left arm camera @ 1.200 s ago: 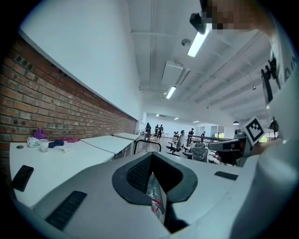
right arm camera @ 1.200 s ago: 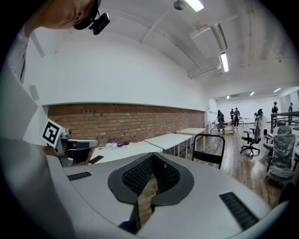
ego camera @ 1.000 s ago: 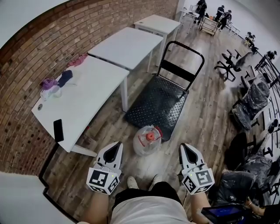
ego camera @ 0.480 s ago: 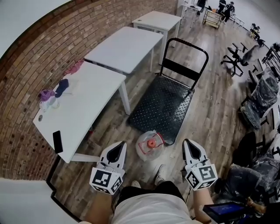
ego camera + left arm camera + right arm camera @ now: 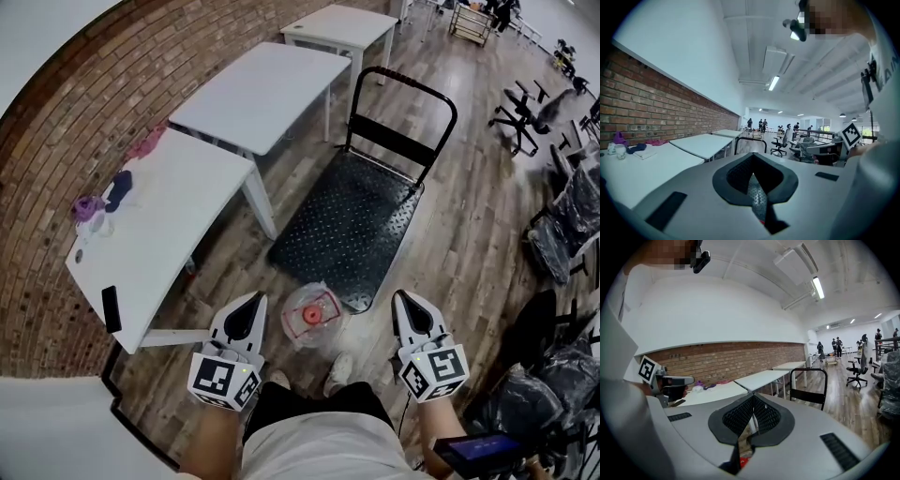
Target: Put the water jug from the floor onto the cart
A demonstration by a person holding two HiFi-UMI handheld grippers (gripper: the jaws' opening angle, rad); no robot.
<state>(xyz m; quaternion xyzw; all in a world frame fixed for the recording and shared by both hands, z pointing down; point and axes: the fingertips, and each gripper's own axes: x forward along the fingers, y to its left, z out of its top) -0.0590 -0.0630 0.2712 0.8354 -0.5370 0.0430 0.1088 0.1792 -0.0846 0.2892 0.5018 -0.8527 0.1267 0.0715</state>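
The water jug [image 5: 312,316], clear with a red cap, stands upright on the wooden floor against the near end of the black platform cart [image 5: 349,220]. My left gripper [image 5: 253,300] hangs to the jug's left and my right gripper [image 5: 402,298] to its right. Both are above the floor, apart from the jug, shut and holding nothing. In the left gripper view the shut gripper [image 5: 751,156] points level toward the cart's handle [image 5: 750,140]. In the right gripper view the shut gripper [image 5: 753,397] points toward the same handle [image 5: 809,380], and the red cap [image 5: 744,461] shows below the jaws.
Two white tables [image 5: 159,225] [image 5: 258,89] stand left of the cart along a brick wall [image 5: 56,141], with a phone [image 5: 111,308] and small items on the near one. Office chairs [image 5: 562,225] crowd the right side. The person's shoes [image 5: 339,373] are just behind the jug.
The person has stepped forward. Both grippers have advanced with them and now flank the jug instead of trailing behind it. The jaws have stayed shut.
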